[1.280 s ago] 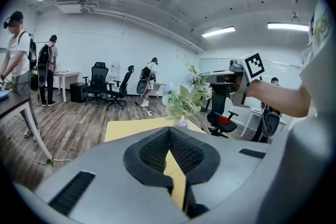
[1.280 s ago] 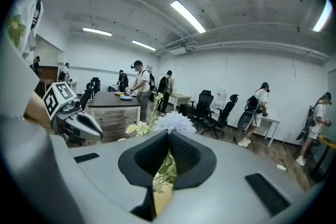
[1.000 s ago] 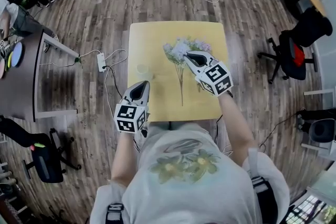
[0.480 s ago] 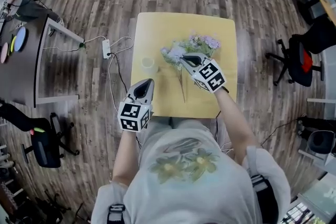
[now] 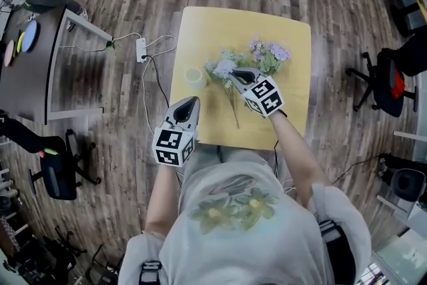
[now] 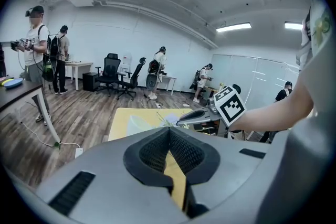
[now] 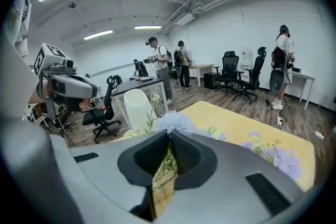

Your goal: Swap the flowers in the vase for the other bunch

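On the yellow table stands a pale empty vase at the left. My right gripper is shut on the stems of a white and pale blue bunch. The bunch's heads point toward the vase, and its stems trail back toward the table's near edge. A purple bunch lies on the table to the right. My left gripper hovers at the table's near left edge, shut with nothing in it.
A dark desk stands left of the table, with a power strip and cables on the wood floor between them. Office chairs sit to the right and lower left. Several people stand in the room.
My right gripper has sunk toward the table with the white bunch, which now lies nearer the vase. The left gripper has hardly shifted.
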Action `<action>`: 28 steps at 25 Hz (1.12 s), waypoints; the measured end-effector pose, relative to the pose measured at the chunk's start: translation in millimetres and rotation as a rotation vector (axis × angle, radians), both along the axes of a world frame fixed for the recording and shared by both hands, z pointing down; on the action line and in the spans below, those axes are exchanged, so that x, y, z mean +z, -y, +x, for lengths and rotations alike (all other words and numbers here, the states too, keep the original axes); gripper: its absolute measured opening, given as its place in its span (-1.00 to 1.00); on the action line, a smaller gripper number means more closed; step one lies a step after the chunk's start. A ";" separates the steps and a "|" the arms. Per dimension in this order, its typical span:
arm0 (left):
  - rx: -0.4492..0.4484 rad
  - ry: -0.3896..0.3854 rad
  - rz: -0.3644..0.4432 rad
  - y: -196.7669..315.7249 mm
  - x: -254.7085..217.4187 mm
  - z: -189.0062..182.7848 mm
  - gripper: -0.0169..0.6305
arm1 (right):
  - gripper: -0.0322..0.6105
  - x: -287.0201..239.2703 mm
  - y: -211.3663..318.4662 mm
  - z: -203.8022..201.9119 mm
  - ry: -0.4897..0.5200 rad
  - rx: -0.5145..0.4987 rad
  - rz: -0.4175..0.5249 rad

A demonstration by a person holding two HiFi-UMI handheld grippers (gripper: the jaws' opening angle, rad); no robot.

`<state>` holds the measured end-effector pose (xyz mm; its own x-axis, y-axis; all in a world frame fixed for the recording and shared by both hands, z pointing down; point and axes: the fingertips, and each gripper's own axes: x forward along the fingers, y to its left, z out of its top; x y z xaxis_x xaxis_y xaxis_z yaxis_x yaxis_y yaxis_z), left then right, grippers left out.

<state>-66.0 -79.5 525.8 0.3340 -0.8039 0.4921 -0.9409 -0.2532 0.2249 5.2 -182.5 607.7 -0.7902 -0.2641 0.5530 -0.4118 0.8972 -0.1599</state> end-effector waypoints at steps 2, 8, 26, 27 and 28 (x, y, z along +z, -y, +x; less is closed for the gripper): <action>-0.001 -0.003 -0.004 2.4 2.3 2.6 -0.89 | -0.75 9.3 3.6 1.6 -0.007 0.024 -0.014; 0.006 -0.013 -0.022 8.5 9.4 9.5 -0.90 | -0.75 28.1 10.3 4.1 -0.012 0.087 -0.063; 0.097 -0.047 -0.030 30.8 13.7 32.2 -0.89 | -0.74 22.7 43.8 77.2 0.001 0.341 -0.087; 0.109 -0.051 -0.031 32.6 13.8 35.2 -0.89 | -0.74 21.4 47.3 84.1 0.001 0.364 -0.085; 0.120 -0.054 -0.031 34.0 13.8 38.5 -0.90 | -0.74 20.2 50.4 90.9 0.000 0.388 -0.083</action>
